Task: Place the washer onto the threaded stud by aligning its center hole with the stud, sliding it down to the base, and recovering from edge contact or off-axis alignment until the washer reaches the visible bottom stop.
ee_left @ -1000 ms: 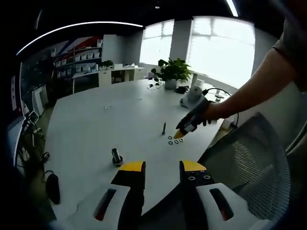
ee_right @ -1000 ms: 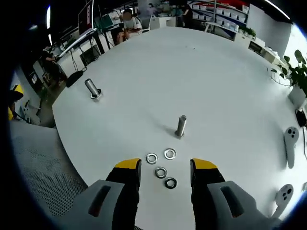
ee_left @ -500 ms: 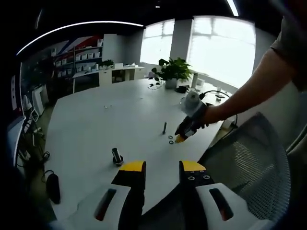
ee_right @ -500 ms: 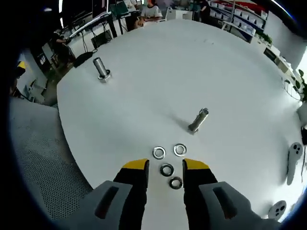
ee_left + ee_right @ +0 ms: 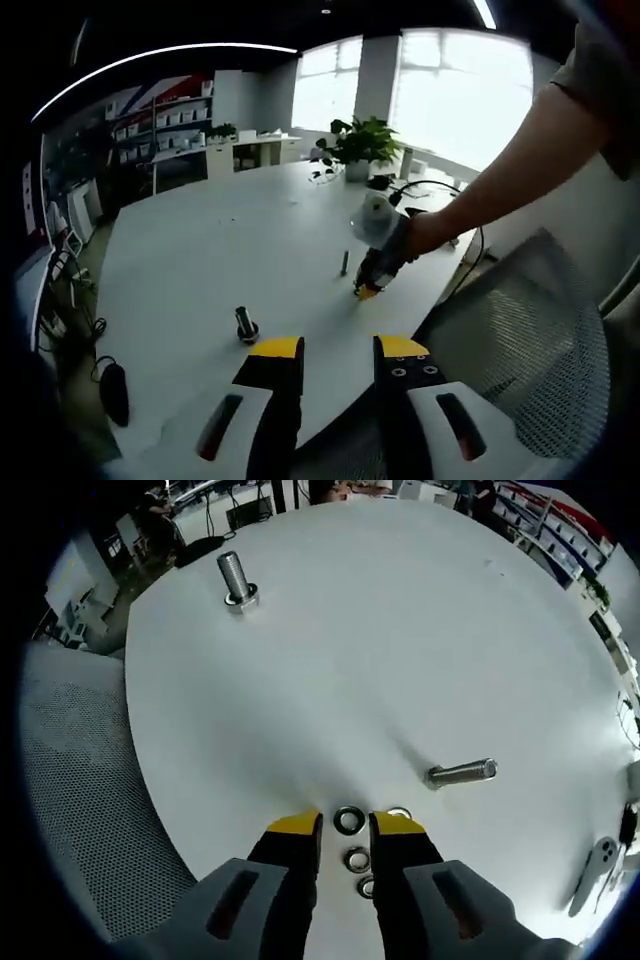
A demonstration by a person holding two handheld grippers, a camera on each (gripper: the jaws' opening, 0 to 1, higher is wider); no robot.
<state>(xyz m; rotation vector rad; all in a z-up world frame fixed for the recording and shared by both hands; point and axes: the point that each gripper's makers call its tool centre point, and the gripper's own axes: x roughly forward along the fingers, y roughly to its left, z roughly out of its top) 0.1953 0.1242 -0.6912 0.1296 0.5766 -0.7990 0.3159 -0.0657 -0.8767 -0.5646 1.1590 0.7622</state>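
I see bare table [image 5: 330, 660] between the near threaded stud [image 5: 462, 773] and the far stud [image 5: 236, 581]; washers [image 5: 348, 820] crowd the near stud's base.

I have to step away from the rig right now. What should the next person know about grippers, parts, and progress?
Right gripper: jaws narrowed around one washer on the white table, not visibly clamped; other washers lie between the jaws.
Left gripper: open, empty, held back at the table edge.
Nearer stud stands just beyond the washers; a second stud stands farther off. Both are bare.
Done: approach to the washer.
Left: grip it, lift, align over the stud, slide down to the base.
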